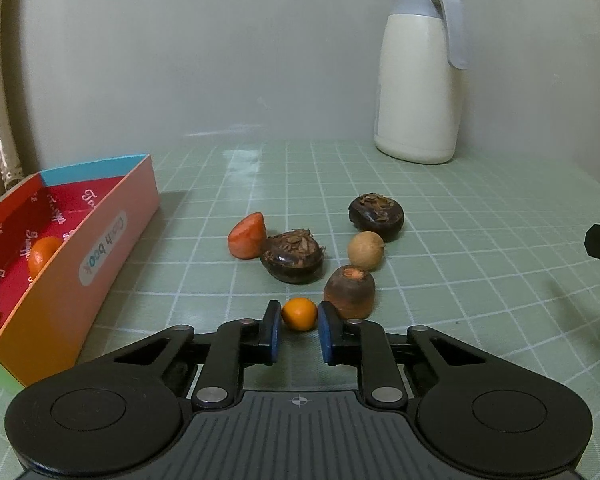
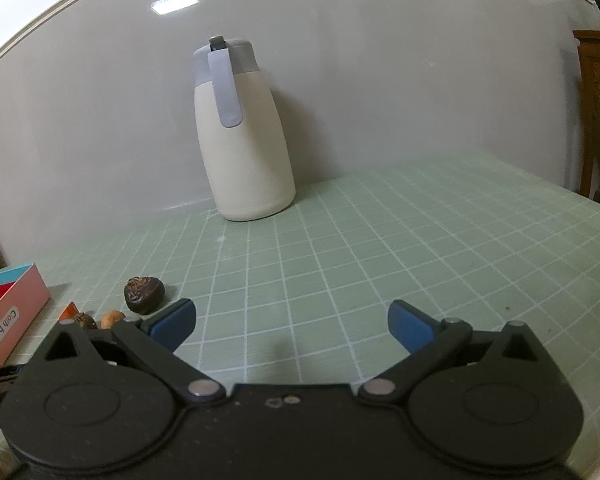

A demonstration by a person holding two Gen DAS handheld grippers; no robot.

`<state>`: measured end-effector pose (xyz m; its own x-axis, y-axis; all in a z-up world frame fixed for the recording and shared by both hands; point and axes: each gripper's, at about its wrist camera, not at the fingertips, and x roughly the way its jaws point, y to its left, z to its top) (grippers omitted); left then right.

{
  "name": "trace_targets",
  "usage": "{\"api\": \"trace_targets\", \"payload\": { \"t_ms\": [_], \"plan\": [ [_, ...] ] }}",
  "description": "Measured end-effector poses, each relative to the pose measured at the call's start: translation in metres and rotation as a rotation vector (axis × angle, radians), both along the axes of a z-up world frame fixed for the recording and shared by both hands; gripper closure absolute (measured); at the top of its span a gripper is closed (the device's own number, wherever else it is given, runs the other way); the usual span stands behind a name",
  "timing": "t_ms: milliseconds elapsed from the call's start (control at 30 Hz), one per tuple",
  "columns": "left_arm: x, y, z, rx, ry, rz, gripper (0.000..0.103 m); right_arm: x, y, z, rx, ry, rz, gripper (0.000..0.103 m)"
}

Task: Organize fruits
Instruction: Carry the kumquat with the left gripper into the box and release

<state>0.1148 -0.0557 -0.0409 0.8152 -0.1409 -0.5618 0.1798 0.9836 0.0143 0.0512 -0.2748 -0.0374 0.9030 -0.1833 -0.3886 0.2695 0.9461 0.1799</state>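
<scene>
The left tool (image 1: 299, 330) is sitting low on the green gridded worktop (image 1: 460, 240) with its two blue pads bracketing a small orange fruit (image 1: 299, 314). The pads are standing narrowly apart, just beside the fruit on either side; a sliver of gap is showing, so it is not gripping anything yet. This looks like the grasp step of one more pick: the fruit is lined up, the squeeze is not yet made.

Beyond it, the rest of the loose produce is lying in a cluster. A brown carrot-like stub (image 1: 350, 292) is crowding the right pad at about 1 o'clock from the fruit, a pale round fruit (image 1: 366, 250) is lying further out, two dark chestnut-like pieces (image 1: 293, 256) (image 1: 376, 211) are sitting at 12 and 1 o'clock, and an orange carrot chunk (image 1: 247, 236) is at 11 o'clock. The colourful box (image 1: 112, 236) is standing at 9 to 10 o'clock, already holding orange pieces.

The next move probably calls for closing gently on the small fruit without nudging the stub, lifting, then swinging toward 9 o'clock over the box rim.

The right tool (image 2: 290, 322) is hanging wide open and empty over bare worktop, with the cream thermos jug (image 2: 246, 152) at its 12 o'clock.
</scene>
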Motion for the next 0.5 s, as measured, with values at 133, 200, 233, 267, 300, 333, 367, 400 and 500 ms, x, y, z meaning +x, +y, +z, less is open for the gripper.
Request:
{"api": "trace_targets", "payload": {
  "t_ms": [133,200,233,267,300,333,367,400,500],
  "plan": [
    [-0.001,0.001,0.001,-0.008,0.001,-0.007,0.083,-0.001,0.001,0.000,-0.005,-0.004,0.001,0.000],
    [-0.003,0.000,0.002,-0.006,-0.008,-0.009,0.084,-0.001,0.001,0.001,-0.002,-0.006,0.002,0.000],
    [-0.006,0.000,0.003,-0.003,-0.019,-0.010,0.083,-0.001,0.001,0.001,-0.002,-0.007,0.002,0.000],
    [-0.008,0.000,0.004,0.002,-0.033,-0.011,0.084,-0.001,0.001,0.001,-0.003,-0.007,0.002,0.000],
    [-0.010,0.000,0.006,0.008,-0.045,-0.013,0.084,-0.001,0.001,0.002,-0.004,-0.008,0.002,0.000],
    [-0.012,0.001,0.007,0.014,-0.058,-0.012,0.084,-0.001,0.001,0.002,-0.003,-0.010,0.002,0.000],
    [-0.013,0.002,0.009,0.017,-0.066,-0.010,0.084,-0.001,0.002,0.002,-0.002,-0.010,0.003,0.000],
    [-0.015,0.003,0.010,0.019,-0.073,-0.007,0.084,-0.001,0.003,0.002,-0.002,-0.011,0.004,0.000],
    [-0.017,0.012,0.016,0.015,-0.095,0.015,0.084,-0.001,0.006,0.003,-0.005,-0.013,0.011,0.000]
  ]
}}
